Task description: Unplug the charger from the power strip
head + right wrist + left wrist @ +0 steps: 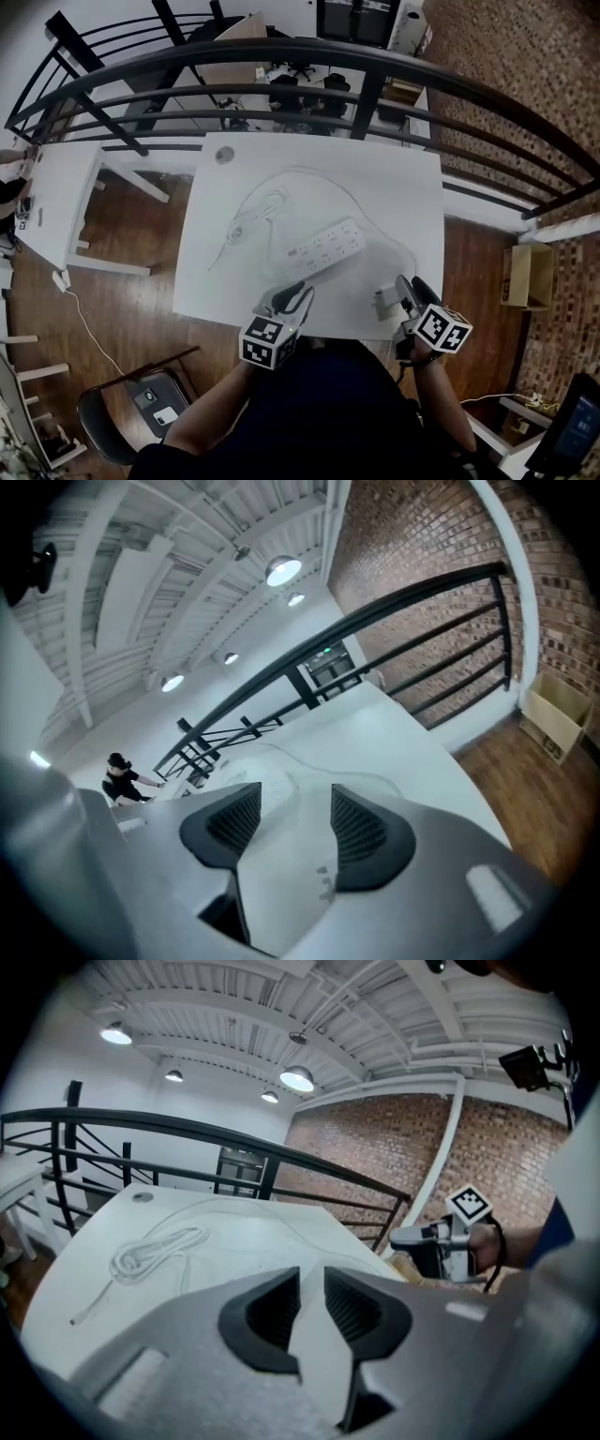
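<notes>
A white power strip (328, 248) lies slantwise in the middle of the white table (403, 187). Its thin cable loops round the table to a coil (253, 220), which the left gripper view shows as a coil (155, 1249) too. A small white charger (385, 302) rests on the table near the front edge, apart from the strip. My right gripper (405, 285) hovers just right of the charger, open, with nothing between its pads (361, 832). My left gripper (300, 295) stays at the front edge below the strip, its jaws a narrow gap apart and empty (312, 1288).
A black railing (375, 66) runs behind the table. A white desk (56, 202) stands to the left and a chair (141, 398) at the lower left. A cardboard box (530, 274) sits on the wooden floor at the right. A person (120, 780) stands far off.
</notes>
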`<state>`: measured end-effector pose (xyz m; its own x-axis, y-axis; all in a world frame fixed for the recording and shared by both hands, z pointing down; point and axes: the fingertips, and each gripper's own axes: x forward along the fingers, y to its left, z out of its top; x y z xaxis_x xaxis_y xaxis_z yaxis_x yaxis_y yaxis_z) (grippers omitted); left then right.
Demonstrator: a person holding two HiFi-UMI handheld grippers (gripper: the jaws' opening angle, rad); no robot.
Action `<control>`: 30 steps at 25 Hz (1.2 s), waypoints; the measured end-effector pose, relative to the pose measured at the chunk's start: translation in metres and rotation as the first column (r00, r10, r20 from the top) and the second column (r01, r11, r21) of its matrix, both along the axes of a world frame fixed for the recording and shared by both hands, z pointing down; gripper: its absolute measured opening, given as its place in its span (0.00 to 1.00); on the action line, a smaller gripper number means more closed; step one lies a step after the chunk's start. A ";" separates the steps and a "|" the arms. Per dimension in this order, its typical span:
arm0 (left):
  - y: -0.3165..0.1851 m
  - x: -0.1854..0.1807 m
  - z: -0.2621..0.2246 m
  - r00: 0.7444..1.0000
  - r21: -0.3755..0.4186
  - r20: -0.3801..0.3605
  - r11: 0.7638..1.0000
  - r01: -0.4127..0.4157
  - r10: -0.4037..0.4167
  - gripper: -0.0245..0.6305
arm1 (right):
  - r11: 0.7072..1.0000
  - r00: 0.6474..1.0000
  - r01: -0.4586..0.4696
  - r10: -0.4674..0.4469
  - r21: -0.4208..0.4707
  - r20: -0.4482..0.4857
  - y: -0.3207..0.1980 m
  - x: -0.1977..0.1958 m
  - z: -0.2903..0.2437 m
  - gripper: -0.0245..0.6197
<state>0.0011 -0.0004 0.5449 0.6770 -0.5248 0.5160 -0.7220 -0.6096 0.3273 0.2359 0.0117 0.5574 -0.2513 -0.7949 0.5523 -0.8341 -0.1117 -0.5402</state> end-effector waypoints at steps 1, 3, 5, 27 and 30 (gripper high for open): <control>-0.002 0.002 -0.006 1.000 0.020 -0.003 1.000 0.001 -0.001 0.16 | 0.999 0.999 0.036 -0.036 0.041 0.011 -0.005 -0.010 -0.015 0.38; -0.004 0.006 -0.021 1.000 0.059 -0.017 0.998 -0.001 0.002 0.15 | 0.989 0.994 0.099 -0.103 0.112 0.031 -0.011 -0.030 -0.041 0.28; -0.005 0.012 -0.035 0.999 0.087 -0.031 0.996 -0.009 0.012 0.14 | 0.976 0.988 0.137 -0.147 0.171 0.051 -0.014 -0.047 -0.063 0.18; 0.011 0.047 -0.106 0.977 0.281 -0.036 0.941 -0.190 0.209 0.05 | 0.822 0.908 0.407 -0.316 0.398 -0.276 -0.006 -0.115 -0.149 0.05; 0.011 0.046 -0.103 0.979 0.265 -0.046 0.947 -0.182 0.200 0.05 | 0.816 0.904 0.414 -0.318 0.404 -0.285 -0.005 -0.116 -0.152 0.05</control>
<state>0.0468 0.0107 0.4415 0.8075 -0.4910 0.3269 -0.5644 -0.8042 0.1864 0.1194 0.0066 0.4055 -0.4987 -0.8356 0.2305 -0.8569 0.4350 -0.2767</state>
